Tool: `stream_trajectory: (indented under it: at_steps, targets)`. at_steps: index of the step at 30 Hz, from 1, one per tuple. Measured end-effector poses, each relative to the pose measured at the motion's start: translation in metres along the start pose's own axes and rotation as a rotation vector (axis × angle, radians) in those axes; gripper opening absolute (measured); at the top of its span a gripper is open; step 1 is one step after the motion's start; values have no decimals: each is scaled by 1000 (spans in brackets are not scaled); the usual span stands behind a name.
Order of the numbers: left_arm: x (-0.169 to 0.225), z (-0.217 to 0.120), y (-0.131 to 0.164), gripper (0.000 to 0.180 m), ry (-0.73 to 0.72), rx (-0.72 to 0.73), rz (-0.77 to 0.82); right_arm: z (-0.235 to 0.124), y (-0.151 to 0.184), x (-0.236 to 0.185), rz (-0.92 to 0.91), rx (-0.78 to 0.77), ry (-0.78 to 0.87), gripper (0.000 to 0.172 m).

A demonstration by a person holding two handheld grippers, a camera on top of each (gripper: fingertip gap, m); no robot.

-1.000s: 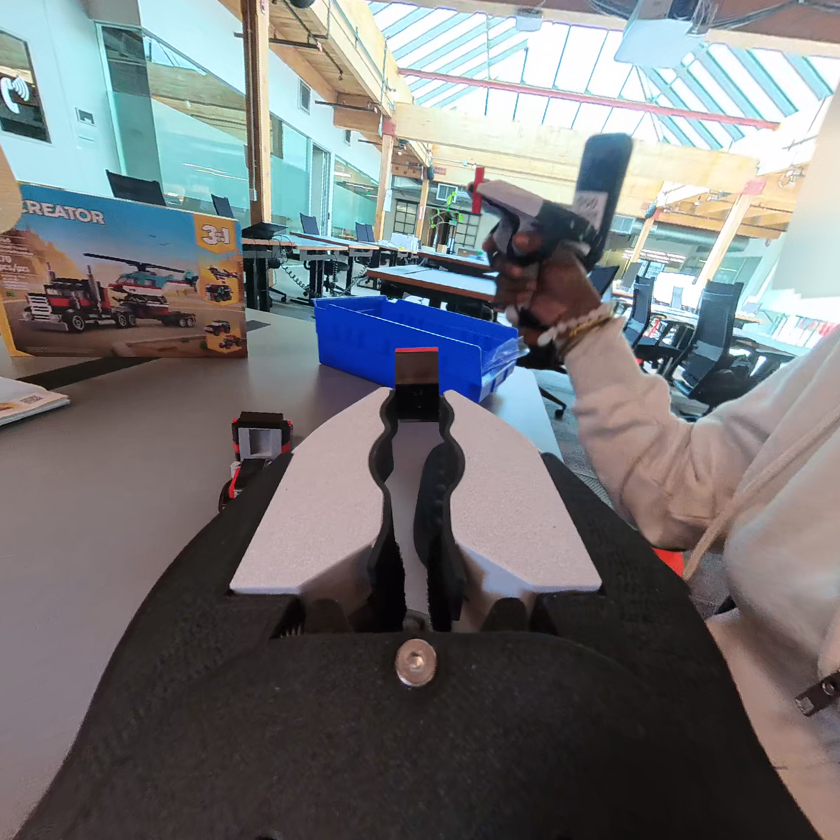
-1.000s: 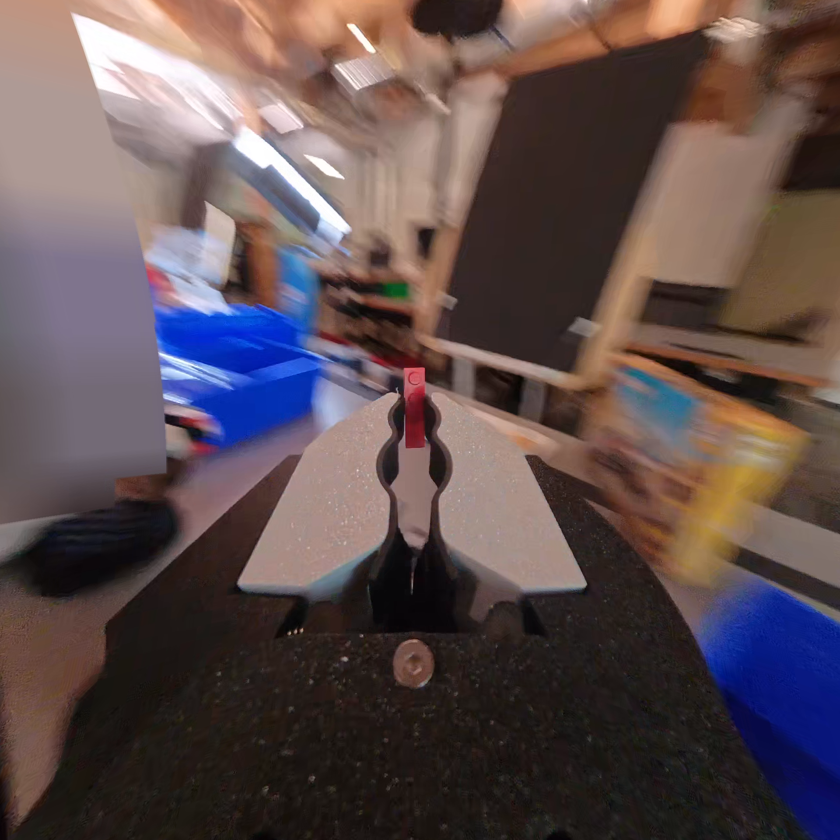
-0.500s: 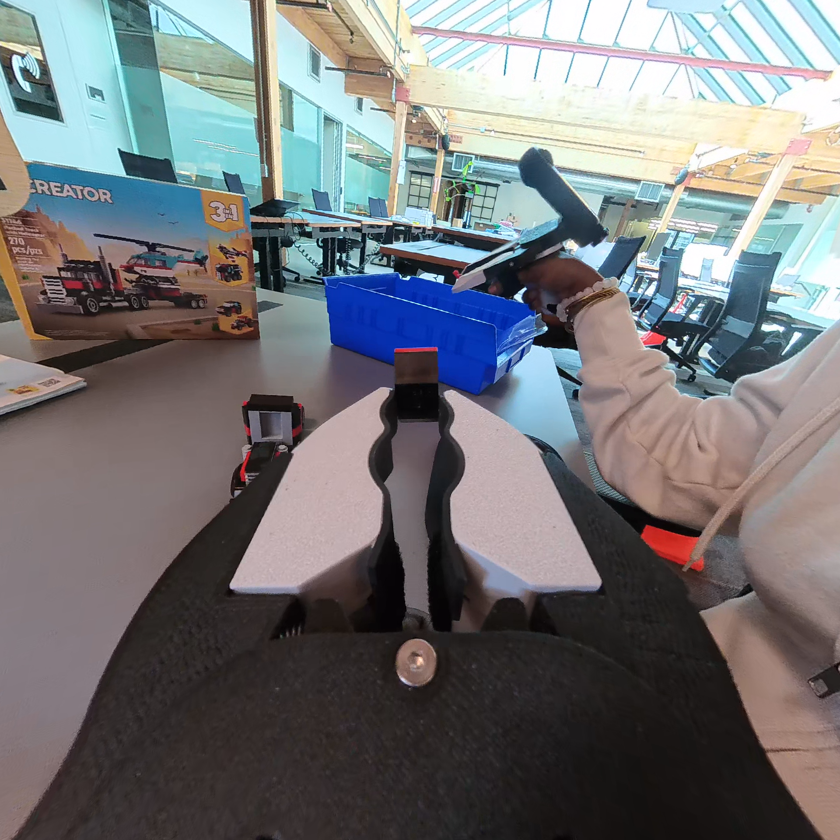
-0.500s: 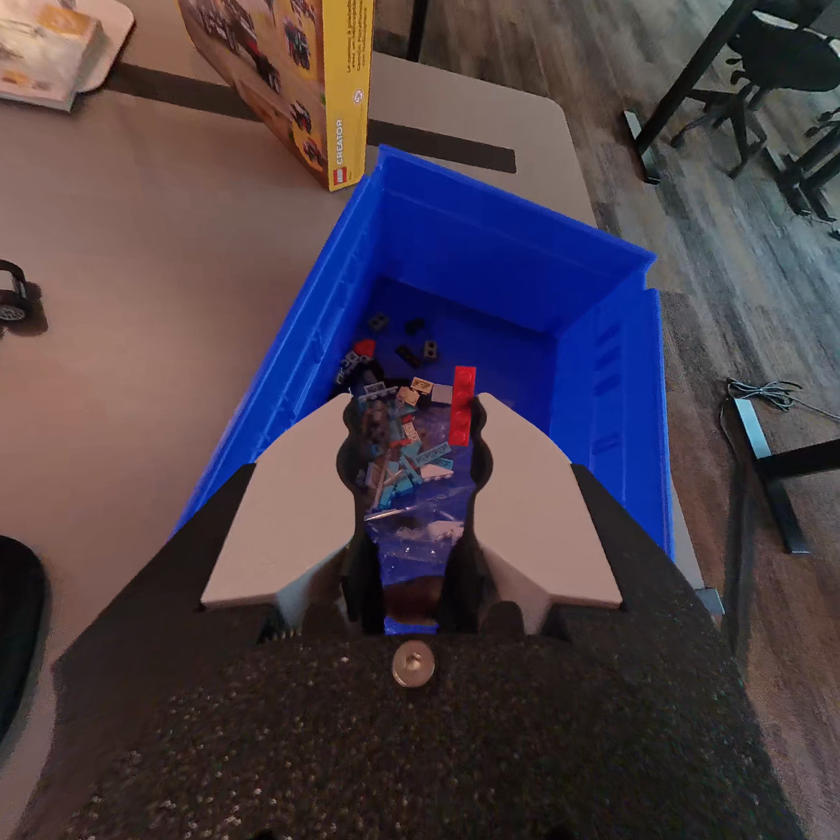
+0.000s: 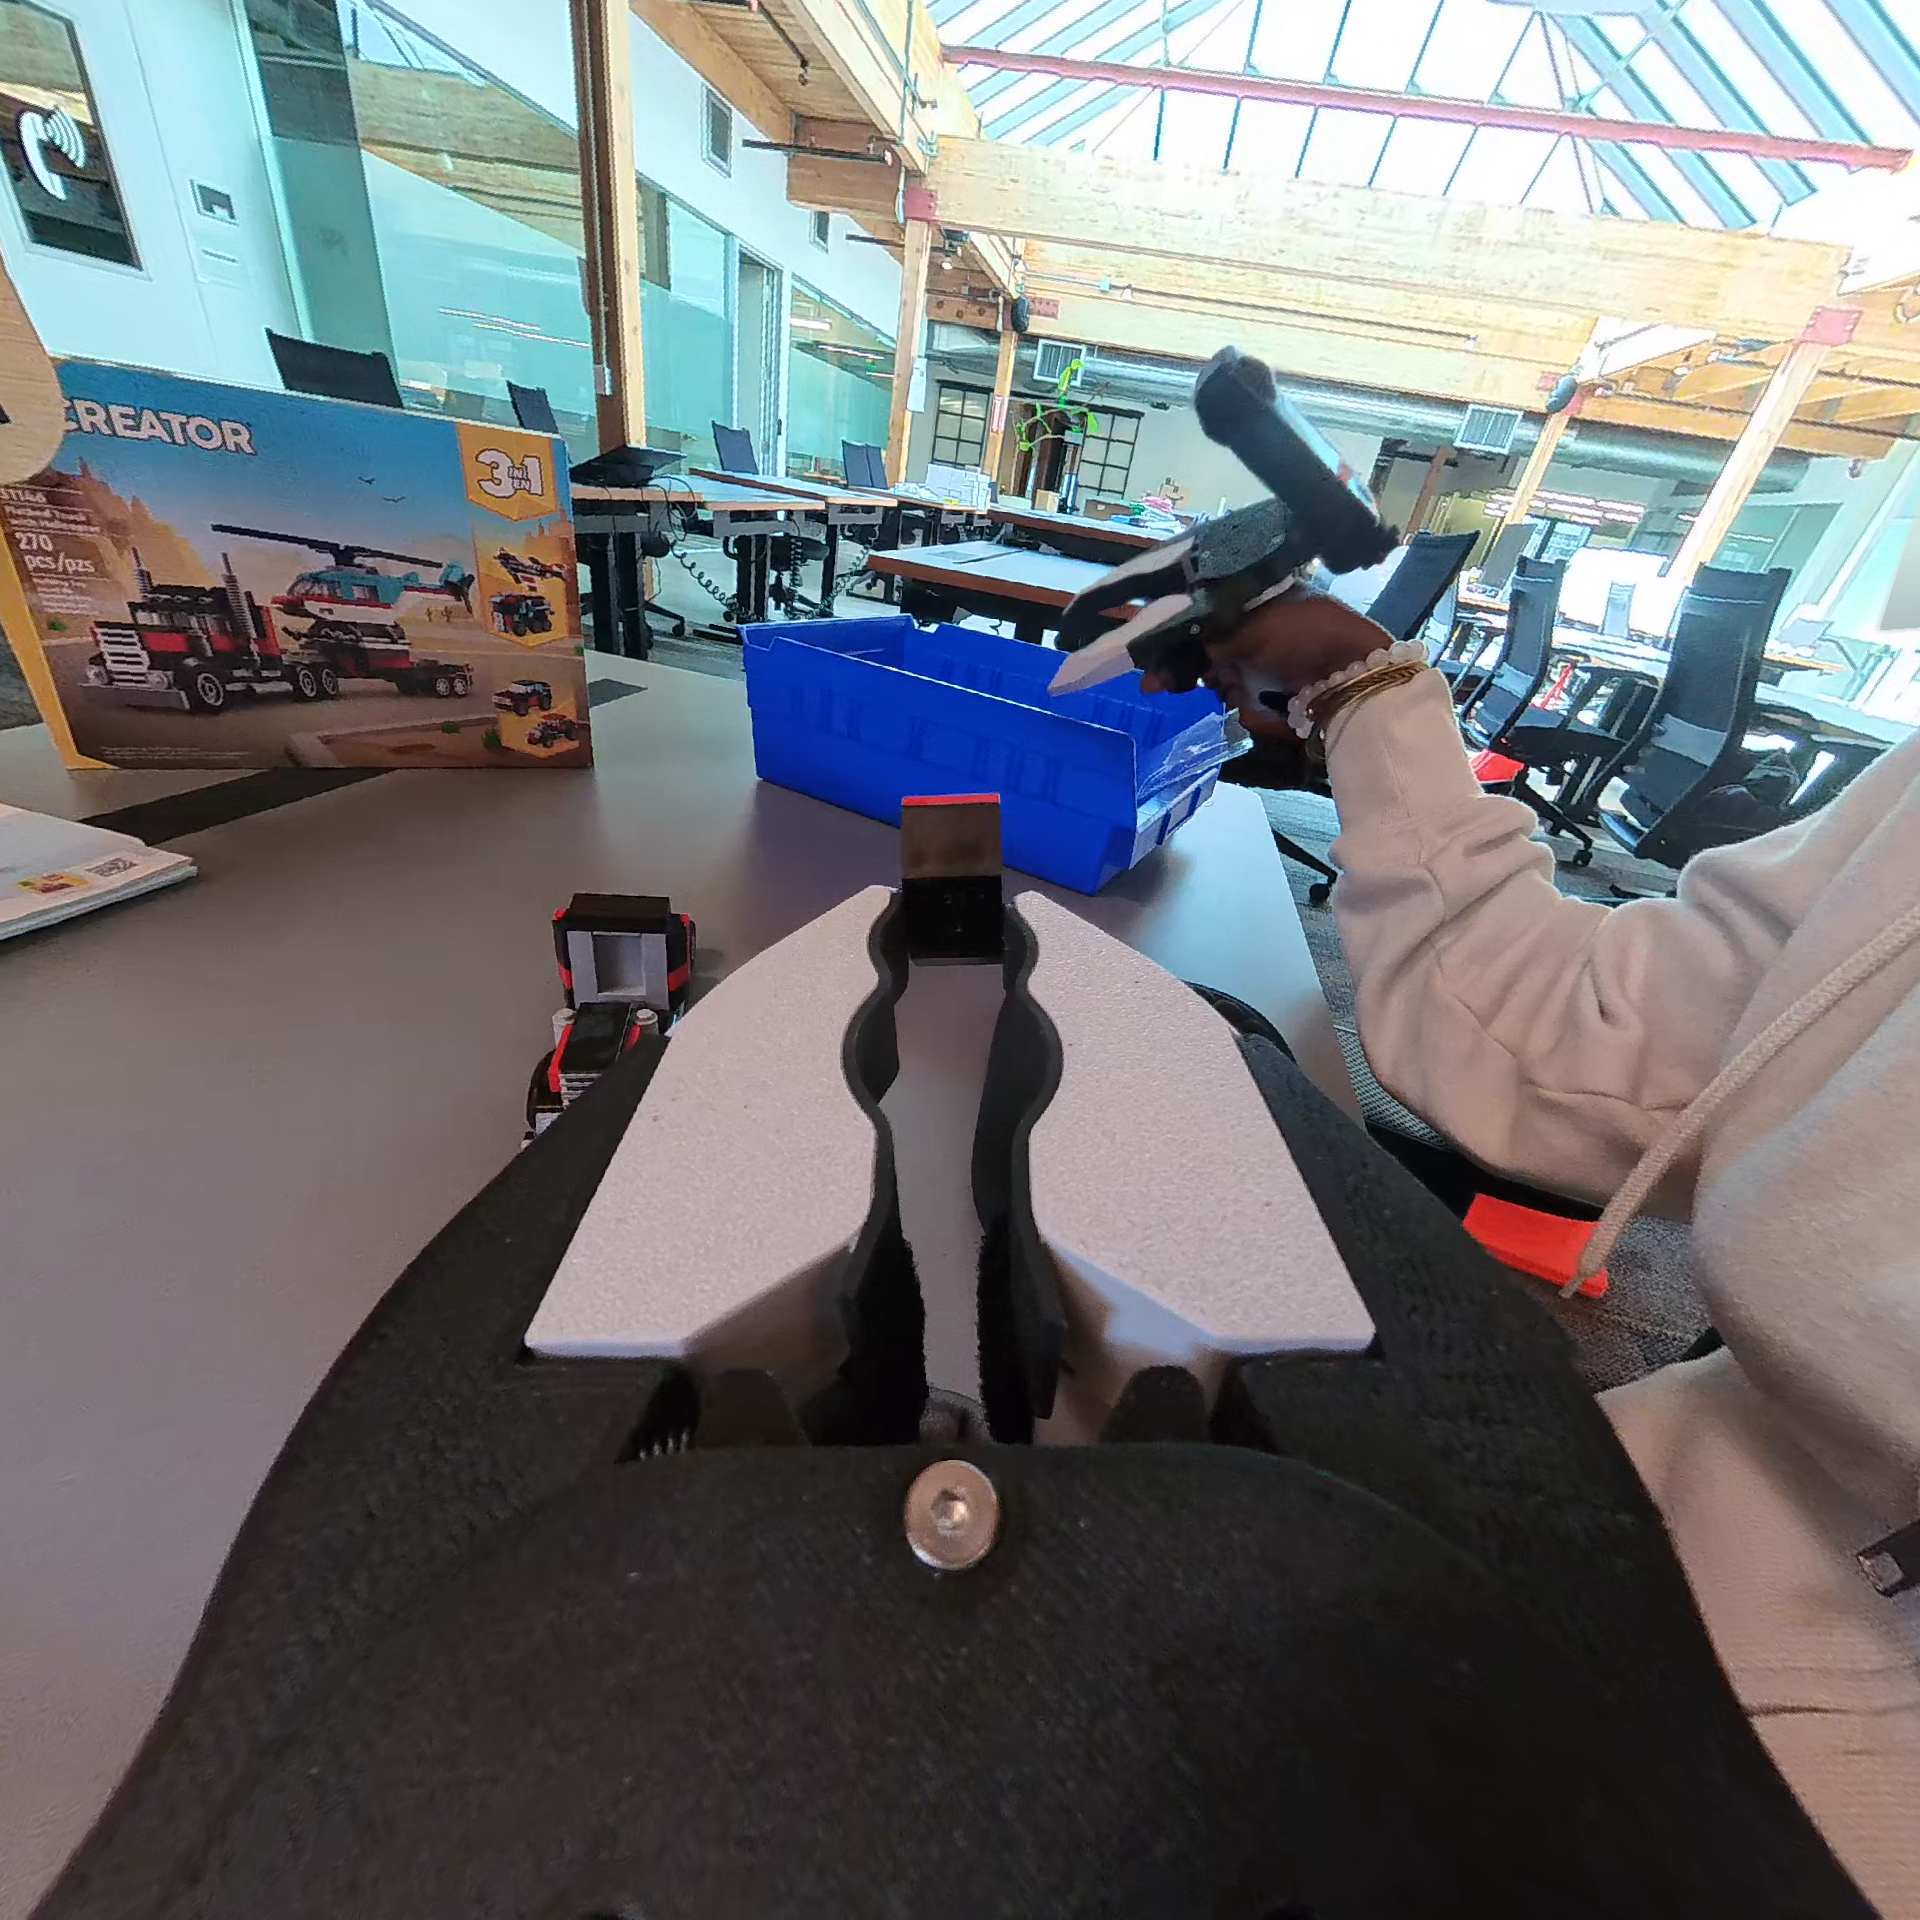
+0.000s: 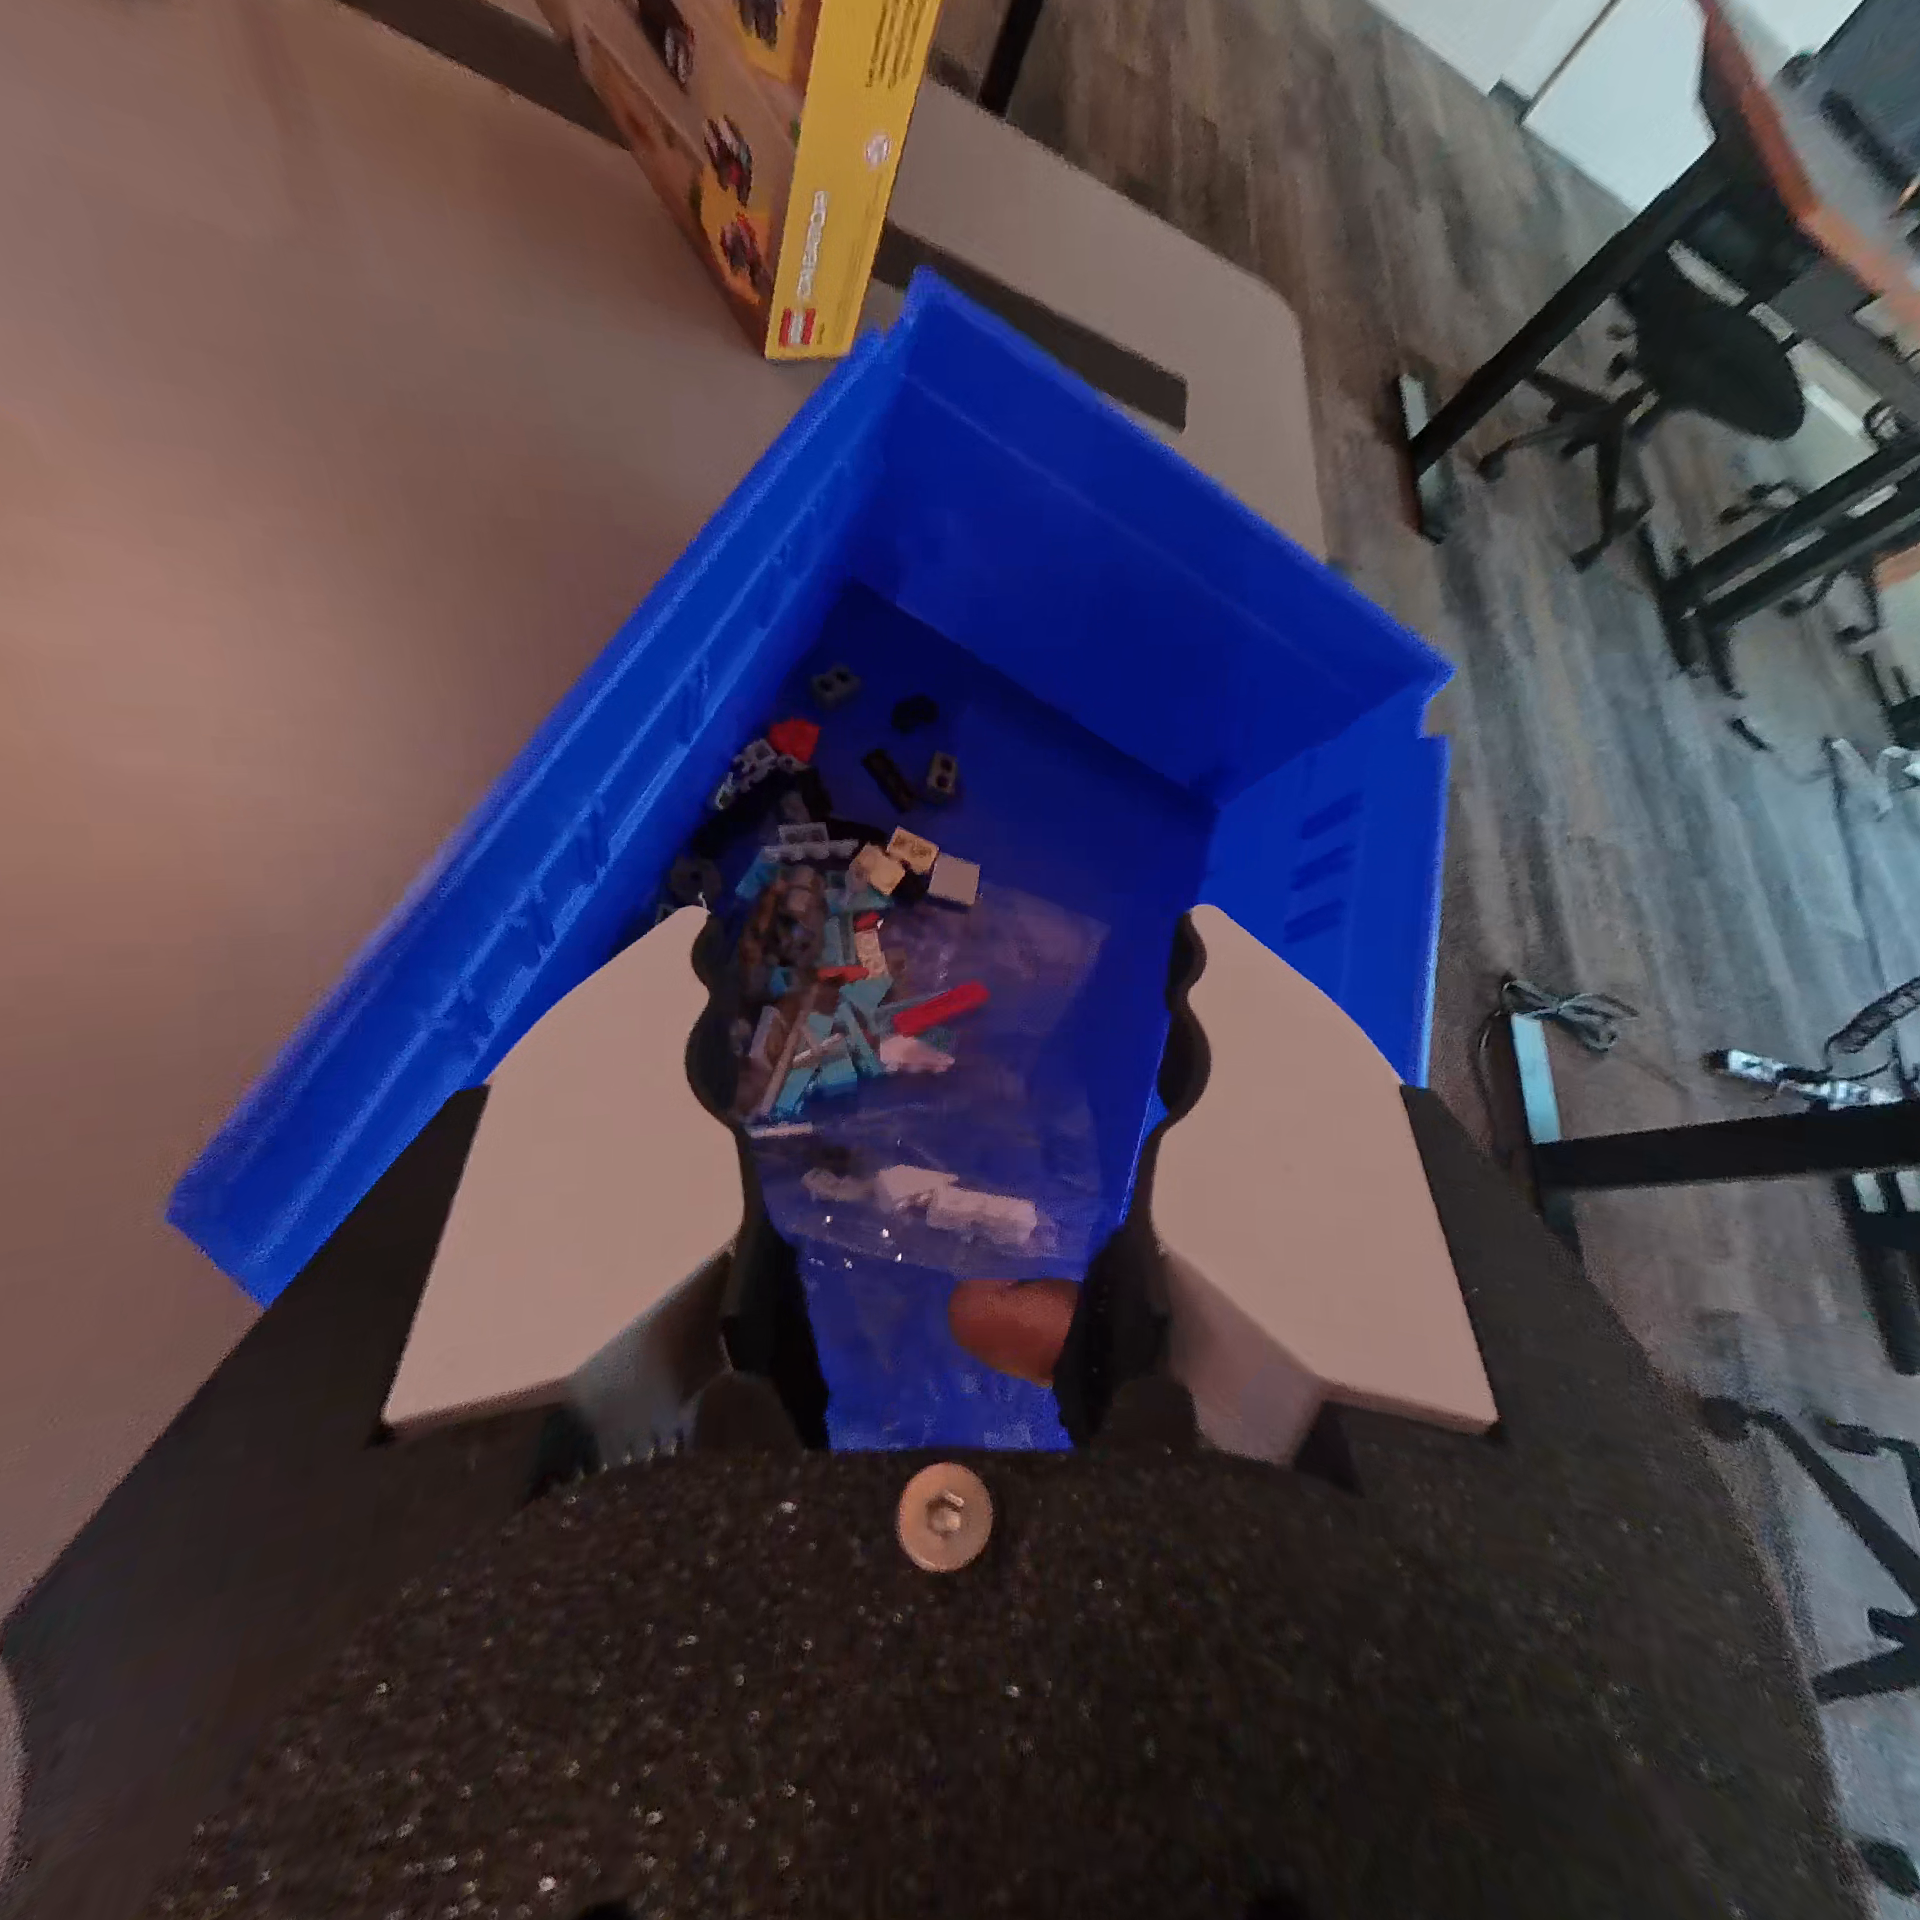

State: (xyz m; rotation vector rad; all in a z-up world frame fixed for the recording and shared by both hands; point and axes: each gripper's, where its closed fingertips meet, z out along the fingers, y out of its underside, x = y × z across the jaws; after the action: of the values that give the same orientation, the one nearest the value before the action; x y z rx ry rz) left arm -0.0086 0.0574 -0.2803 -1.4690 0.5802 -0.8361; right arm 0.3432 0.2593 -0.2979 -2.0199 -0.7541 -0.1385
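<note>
My left gripper (image 5: 951, 920) is shut on a black brick piece with a red top edge (image 5: 950, 873) and holds it above the grey table (image 5: 260, 1091). A partly built black, red and white toy truck (image 5: 613, 997) stands on the table just left of it. My right gripper (image 6: 940, 925) is wide open and empty, pointing down into the blue bin (image 6: 1039, 540). A red plate (image 6: 940, 1010) lies on the pile of loose bricks (image 6: 821, 966) in the bin. In the left wrist view the right gripper (image 5: 1117, 639) hovers over the blue bin (image 5: 935, 738).
A toy set box (image 5: 291, 582) stands at the table's back left; its yellow side (image 6: 831, 177) shows beside the bin. A booklet (image 5: 73, 868) lies at the far left. A clear plastic bag (image 6: 935, 1174) lies in the bin. The table edge and floor (image 6: 1558, 831) are right of the bin. One gripper's finger ends stand about 40 cm off the other's.
My right gripper swung down over the blue bin and opened; the red plate it held dropped onto the brick pile. My left gripper stayed shut on its black piece.
</note>
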Motion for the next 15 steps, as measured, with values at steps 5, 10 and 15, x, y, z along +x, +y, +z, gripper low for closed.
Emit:
stream_trajectory:
  at_steps: [5, 10, 15]
  targets:
    - [7, -2, -8, 17, 65, 58, -62, -49, -92, -59, -86, 443, -189, 59]
    - [21, -13, -29, 17, 265, 193, -270, -152, -153, -231, -483, 982, -830, 29]
    - [29, -10, -24, 17, 279, 154, -207, -176, -162, -329, -382, 977, -1270, 25]
